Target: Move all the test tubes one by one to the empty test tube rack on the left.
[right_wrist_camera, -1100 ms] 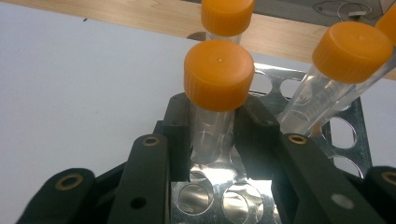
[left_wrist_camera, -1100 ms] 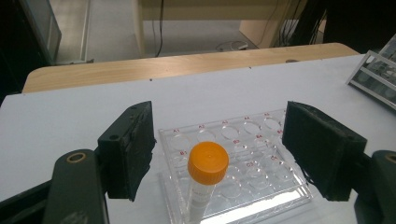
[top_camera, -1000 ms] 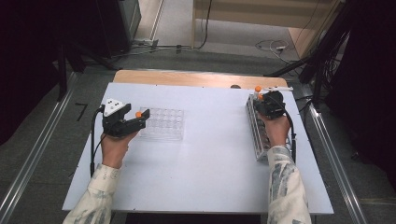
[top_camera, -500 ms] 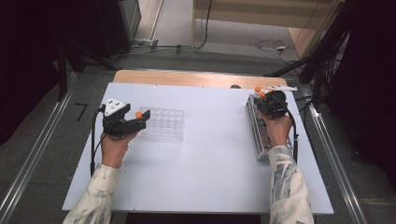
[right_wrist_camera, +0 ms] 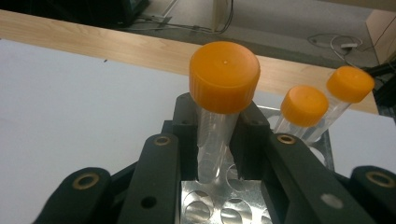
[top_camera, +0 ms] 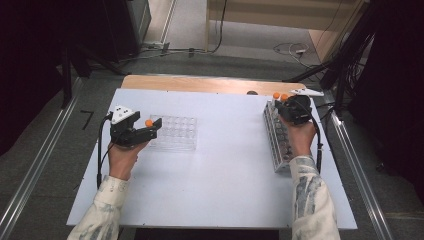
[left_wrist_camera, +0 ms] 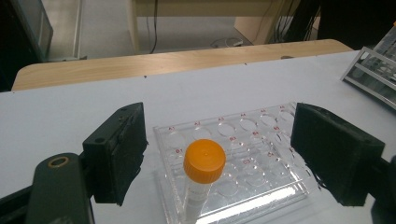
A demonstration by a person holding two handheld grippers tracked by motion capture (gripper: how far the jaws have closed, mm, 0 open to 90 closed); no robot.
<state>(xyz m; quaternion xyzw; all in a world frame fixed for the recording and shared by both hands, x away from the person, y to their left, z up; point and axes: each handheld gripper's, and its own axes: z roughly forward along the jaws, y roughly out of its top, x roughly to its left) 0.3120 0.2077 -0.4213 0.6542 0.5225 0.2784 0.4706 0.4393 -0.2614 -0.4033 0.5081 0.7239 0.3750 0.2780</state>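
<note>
Hidden and cut-off parts of the tubes, rack and well plate

In the right gripper view the clamped tube [right_wrist_camera: 215, 140] is covered on both sides by the jaws, and whether its foot rests in the metal rack [right_wrist_camera: 219, 205], itself cut by the bottom edge, cannot be told. In the left gripper view the standing tube [left_wrist_camera: 201, 184] runs off the bottom edge, its base unseen; the red labels on the well plate [left_wrist_camera: 261, 154] are too small to read.

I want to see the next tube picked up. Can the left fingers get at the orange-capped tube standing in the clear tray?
Probably yes. The left gripper is open, its fingers either side of the orange-capped tube, which stands upright in the clear tray. Nothing stands between them.
</note>
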